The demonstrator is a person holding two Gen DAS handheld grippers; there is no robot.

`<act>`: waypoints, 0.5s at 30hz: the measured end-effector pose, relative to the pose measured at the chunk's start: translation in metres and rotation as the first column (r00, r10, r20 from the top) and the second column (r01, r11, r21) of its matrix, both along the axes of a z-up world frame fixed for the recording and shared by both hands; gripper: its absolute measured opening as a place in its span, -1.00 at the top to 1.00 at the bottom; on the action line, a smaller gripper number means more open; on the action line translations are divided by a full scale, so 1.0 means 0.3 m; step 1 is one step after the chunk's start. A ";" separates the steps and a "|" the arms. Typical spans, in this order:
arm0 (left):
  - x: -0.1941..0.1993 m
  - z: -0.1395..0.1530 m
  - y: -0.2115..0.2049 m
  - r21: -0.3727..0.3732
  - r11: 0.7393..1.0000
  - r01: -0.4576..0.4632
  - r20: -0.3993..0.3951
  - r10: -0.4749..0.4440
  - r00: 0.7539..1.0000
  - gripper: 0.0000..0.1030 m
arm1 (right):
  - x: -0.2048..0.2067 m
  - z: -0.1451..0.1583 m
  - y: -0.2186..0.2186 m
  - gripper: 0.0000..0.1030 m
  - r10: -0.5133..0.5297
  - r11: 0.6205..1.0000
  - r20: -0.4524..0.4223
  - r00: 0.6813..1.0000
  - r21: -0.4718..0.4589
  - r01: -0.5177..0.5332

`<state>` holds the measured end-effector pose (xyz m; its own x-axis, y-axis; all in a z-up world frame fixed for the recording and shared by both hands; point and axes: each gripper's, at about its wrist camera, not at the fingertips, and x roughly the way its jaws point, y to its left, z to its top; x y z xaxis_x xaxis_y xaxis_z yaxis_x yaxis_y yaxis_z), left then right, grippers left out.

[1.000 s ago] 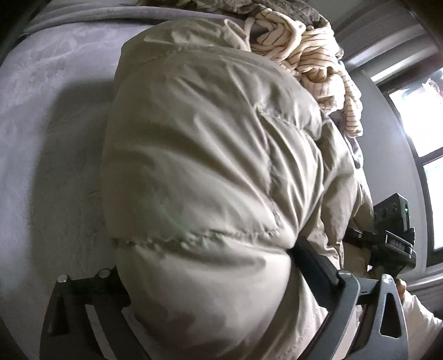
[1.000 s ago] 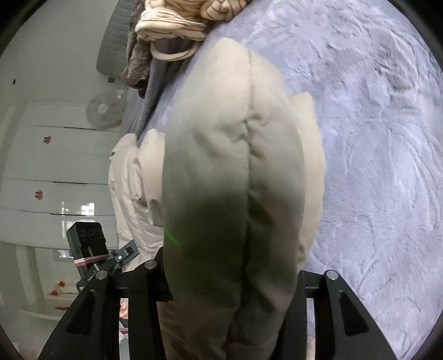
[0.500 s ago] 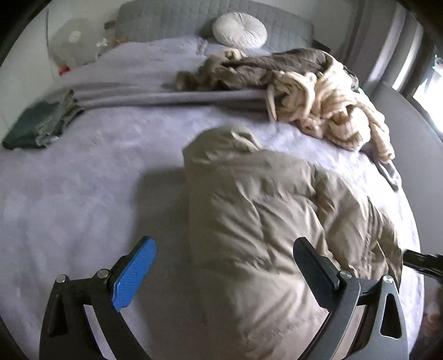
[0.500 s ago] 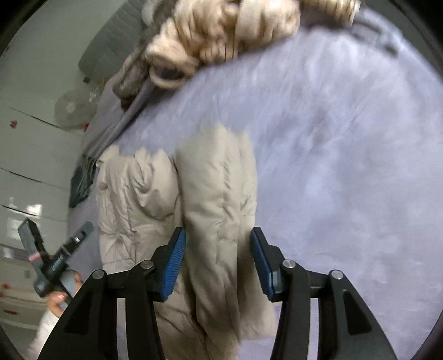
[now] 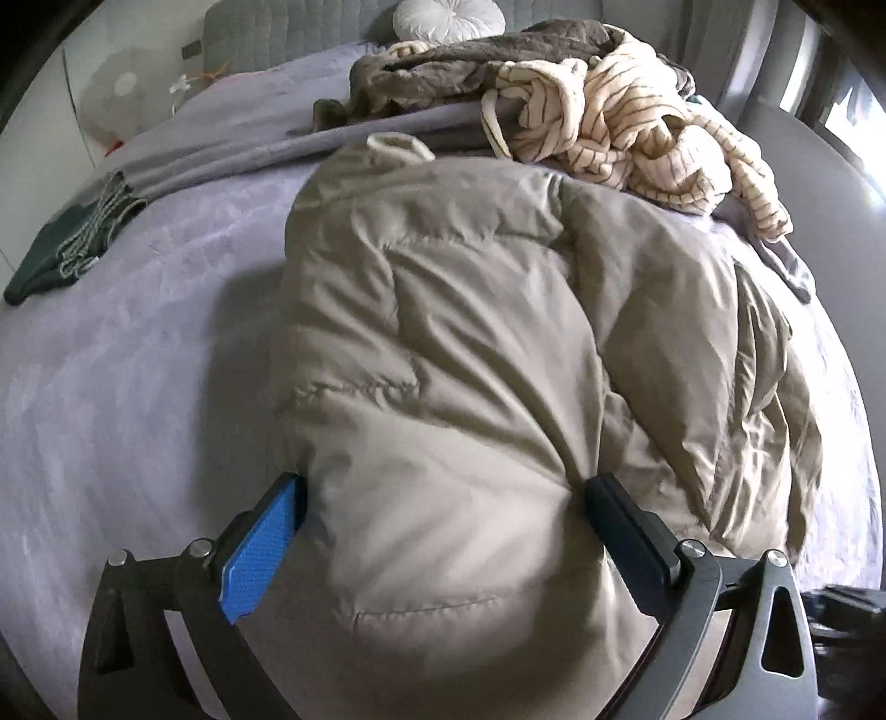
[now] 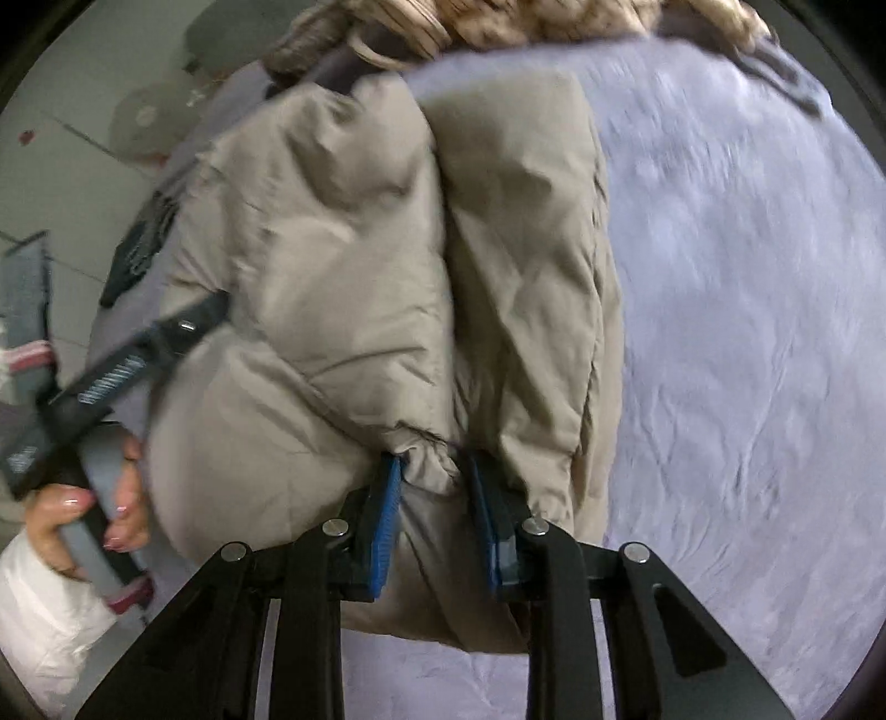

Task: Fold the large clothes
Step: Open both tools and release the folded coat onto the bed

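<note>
A: Item one, the task garment?

B: Beige puffer jacket (image 5: 470,343), bulky and quilted, lay bunched on the lavender bedspread (image 5: 138,343), filling the centre of the left wrist frame. In the right wrist frame it filled the centre and upper left.

A: Left gripper?

B: Left gripper (image 5: 443,515), lower centre of its own frame. Jaws stood wide, with a thick fold of the jacket between them; the blue pad (image 5: 260,548) and the dark pad on the other side both lay against the padding, which bulged around them. Entered as gripping the jacket. The left hand (image 6: 99,498), lower left of the right wrist frame, was wrapped around the grey handle, with a white sleeve (image 6: 39,620) below it.

A: Right gripper?

B: Right gripper (image 6: 437,498), lower centre of its frame. Jaws were narrow and closing, and a gathered hem of the jacket sat pinched between the blue pads.

A: Other stock on the bed?

B: Cream striped garment (image 5: 637,127), heaped at upper right of the left wrist frame. Brown fleecy garment (image 5: 470,61), upper centre, beside it. Dark green folded clothes (image 5: 66,243), at the left edge. White round cushion (image 5: 448,16), at the top, against the headboard. Fan (image 5: 122,88), upper left, off the bed.
</note>
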<state>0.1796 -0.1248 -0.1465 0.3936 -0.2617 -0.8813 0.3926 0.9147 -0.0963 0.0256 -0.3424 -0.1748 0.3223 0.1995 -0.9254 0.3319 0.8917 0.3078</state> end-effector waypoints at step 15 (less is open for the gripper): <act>-0.110 0.092 0.091 0.045 0.999 0.006 -0.058 -0.003 0.998 -0.97 | -0.023 0.015 0.000 0.50 -0.051 0.999 -0.021 0.998 -0.009 0.050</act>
